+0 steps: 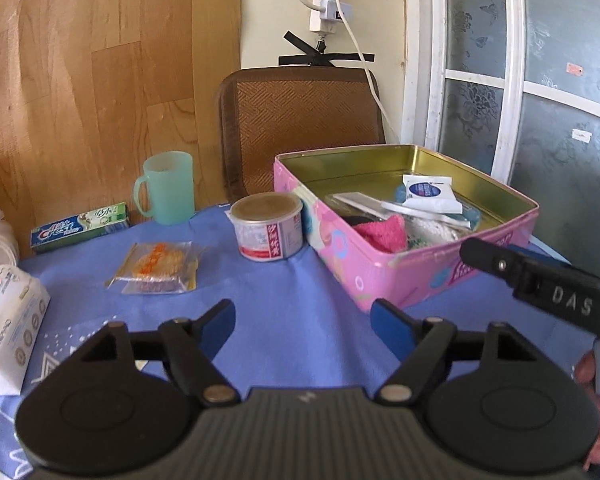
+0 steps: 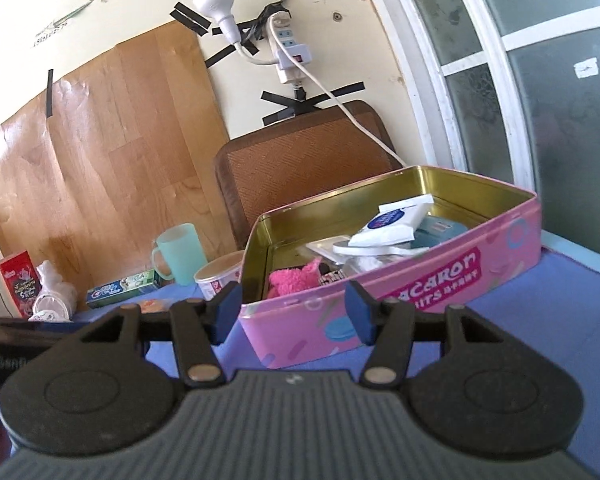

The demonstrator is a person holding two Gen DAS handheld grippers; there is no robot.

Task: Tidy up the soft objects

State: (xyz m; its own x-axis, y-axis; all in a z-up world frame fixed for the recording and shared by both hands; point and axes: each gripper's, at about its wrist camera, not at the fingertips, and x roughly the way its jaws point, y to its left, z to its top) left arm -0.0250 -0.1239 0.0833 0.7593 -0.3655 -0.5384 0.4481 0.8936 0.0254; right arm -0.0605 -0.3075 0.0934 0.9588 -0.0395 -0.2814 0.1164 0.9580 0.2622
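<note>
An open pink tin box (image 1: pixel 384 276) (image 2: pixel 452 276) sits on the blue tablecloth. Inside lie a pink fuzzy cloth (image 1: pixel 382 232) (image 2: pixel 290 278), a white wipes packet (image 1: pixel 430 194) (image 2: pixel 392 222), white knit fabric and other small items. My left gripper (image 1: pixel 303 326) is open and empty, low over the cloth in front of the tin's left corner. My right gripper (image 2: pixel 294 312) is open and empty, in front of the tin's near wall; its side shows in the left wrist view (image 1: pixel 540 280).
A tissue pack (image 1: pixel 8 320) lies at the left. A wrapped snack (image 1: pixel 156 268), a can (image 1: pixel 268 226), a toothpaste box (image 1: pixel 80 228) and a green mug (image 1: pixel 166 188) stand behind. A chair back (image 1: pixel 300 120) rises beyond the table. A red box (image 2: pixel 20 282) stands far left.
</note>
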